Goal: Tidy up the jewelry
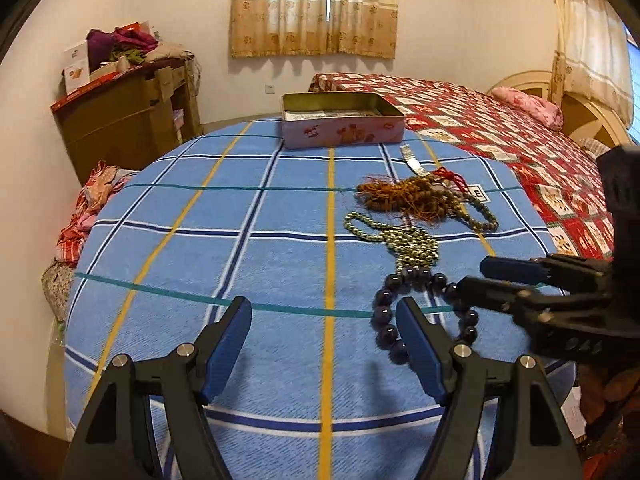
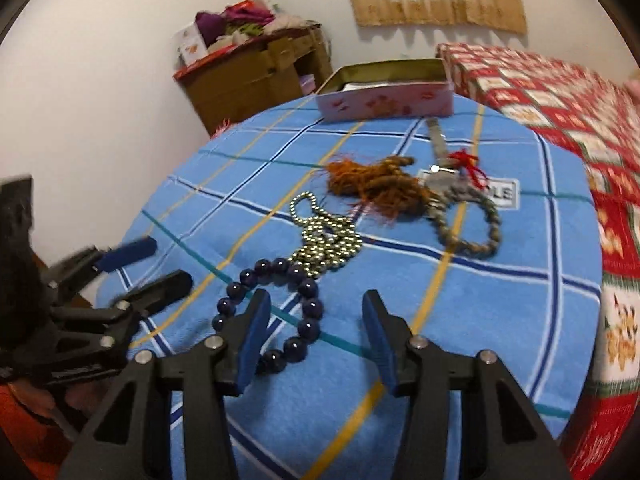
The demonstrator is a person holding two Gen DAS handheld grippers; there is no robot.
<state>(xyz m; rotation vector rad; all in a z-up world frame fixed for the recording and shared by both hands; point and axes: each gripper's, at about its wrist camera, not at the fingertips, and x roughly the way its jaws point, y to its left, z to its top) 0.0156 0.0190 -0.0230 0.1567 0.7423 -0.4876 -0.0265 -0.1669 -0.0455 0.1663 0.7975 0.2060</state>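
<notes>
Left wrist only: pink pillow (image 1: 528,102); both tools (image 1: 324,322) (image 2: 316,316) wide open, empty.

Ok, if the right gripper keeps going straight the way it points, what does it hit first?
Probably the dark purple bead bracelet: the open right gripper already straddles its near side. Beyond lies the gold bead strand. Height above the cloth is unclear.

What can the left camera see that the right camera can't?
Only the left wrist view shows the pink pillow, the second curtain and the clothes pile beside the table. Only the right wrist view shows the label clearly. Both show the tin, purple beads, gold beads, brown beads, and both open grippers: left, right.
</notes>
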